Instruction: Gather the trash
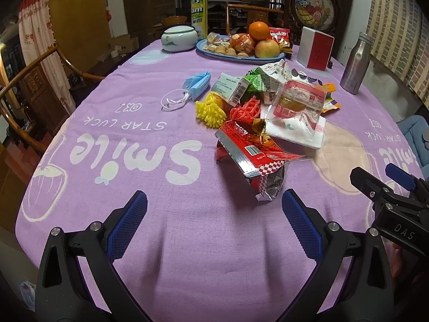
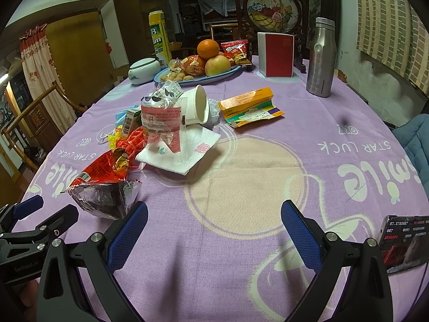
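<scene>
While torn open, the red snack bag [image 1: 249, 155] shows silver lining.

Place: we see a home dining rm.
Tabletop [image 1: 150, 187]: purple "Smile" cloth.
Food: fruit plate [image 2: 198, 76] w/ orange, apple, snacks.
Furniture: wooden chairs [image 1: 32, 86], curtain [image 1: 40, 40], embroidered basket screen [image 2: 270, 8].

Matt woven tablecloth [image 2: 241, 281], glossy foil-lined snack bag [image 1: 249, 158], brushed metal bottle [image 2: 320, 59], paper napkin [image 2: 182, 155].
</scene>
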